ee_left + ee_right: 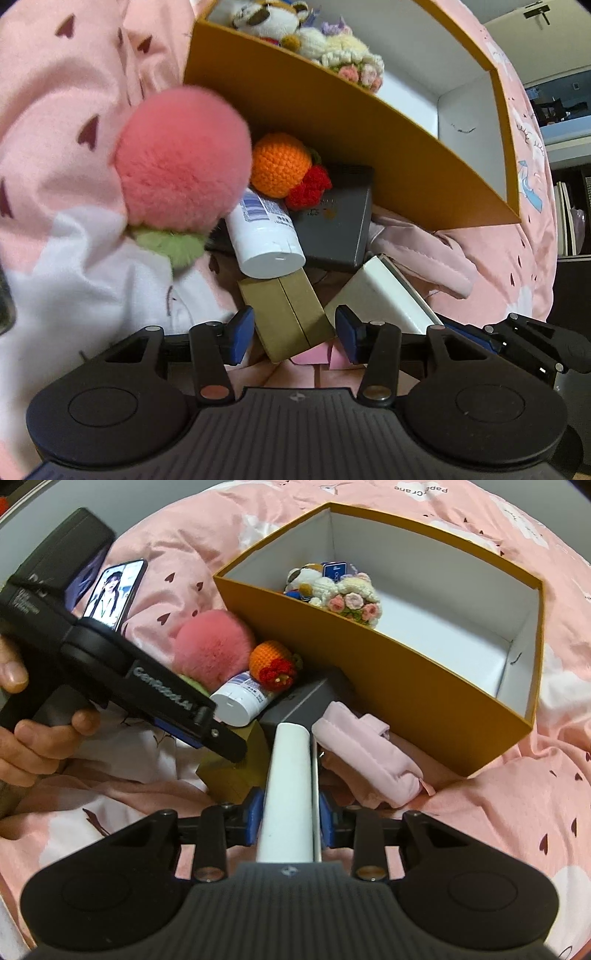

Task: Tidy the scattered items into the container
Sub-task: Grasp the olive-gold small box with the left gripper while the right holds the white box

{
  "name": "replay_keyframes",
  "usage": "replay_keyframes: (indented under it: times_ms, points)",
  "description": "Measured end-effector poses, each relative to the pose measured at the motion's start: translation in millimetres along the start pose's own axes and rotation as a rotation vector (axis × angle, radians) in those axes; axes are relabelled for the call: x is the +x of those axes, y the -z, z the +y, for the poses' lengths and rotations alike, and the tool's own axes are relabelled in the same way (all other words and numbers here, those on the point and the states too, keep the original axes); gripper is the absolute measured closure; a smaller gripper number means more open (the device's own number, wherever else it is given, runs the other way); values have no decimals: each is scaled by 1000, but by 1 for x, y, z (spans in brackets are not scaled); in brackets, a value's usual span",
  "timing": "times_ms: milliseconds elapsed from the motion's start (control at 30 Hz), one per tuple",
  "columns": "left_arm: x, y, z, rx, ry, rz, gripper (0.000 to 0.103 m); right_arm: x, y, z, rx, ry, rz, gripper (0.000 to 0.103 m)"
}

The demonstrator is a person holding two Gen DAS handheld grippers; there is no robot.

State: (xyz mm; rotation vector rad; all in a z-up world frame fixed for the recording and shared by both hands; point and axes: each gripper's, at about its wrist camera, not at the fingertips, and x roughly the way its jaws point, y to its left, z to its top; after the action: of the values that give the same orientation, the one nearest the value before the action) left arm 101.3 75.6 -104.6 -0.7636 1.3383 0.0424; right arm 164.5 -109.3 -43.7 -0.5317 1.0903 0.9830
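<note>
**Clamping a white box beside the orange container**

Gripping a white box (291, 794) from both sides, the right gripper (291, 812) has its blue pads pressed flat against it, jaws narrow. The left gripper (291, 332) stands partly open around a tan carton (291, 317); its pads sit close to the carton's sides, with a sliver of gap showing on each, so no firm hold can be read. On that gripper's black arm, seen from the right wrist view, raised lettering reads roughly "GenRobot.AI", the last letters blurred.

Printed on the pink bedcover (480, 812), upside down at the top edge, are the words "Paper Crane". A white tube (266, 236) carries a blue label whose print is too small to read. The dark grey box (332, 229) bears faint gold marks that cannot be made out.

The orange container (388, 672) rests open on the bedcover, with crochet toys (343, 594) and a blue card in its far corner; the card's text is illegible. Just outside its near wall lie a pink pompom (214, 650), a crochet orange (269, 657), the tube, the grey box and a pink cloth pouch (365, 757). A phone (114, 594) with a lit screen lies partly hidden behind the left gripper's body.
</note>
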Motion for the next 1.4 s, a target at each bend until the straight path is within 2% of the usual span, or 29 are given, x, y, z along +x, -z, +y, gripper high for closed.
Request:
replay_keyframes:
  times_ms: [333,433,533,867,1167,1233,1400]
  points:
    - [11,-1,-8,20,-75,8,44,6,0,0,14,-3,28,65]
    - [18,-3,0,-25,-31,51,45,5,1,1,14,0,26,65]
    - [18,-3,2,-34,-21,55,46,4,2,1,19,-5,26,65]
    - [3,6,-13,83,-38,25,48,0,8,-1,41,-27,-7,69]
    - [-38,30,-23,256,-42,-65,48,-33,16,-1,84,-46,-88,71]
    - [-41,45,-35,287,-28,-93,49,-43,17,-2,107,-57,-116,71]
    - [-65,46,-33,376,0,-195,51,-66,14,-3,139,-43,-190,71]
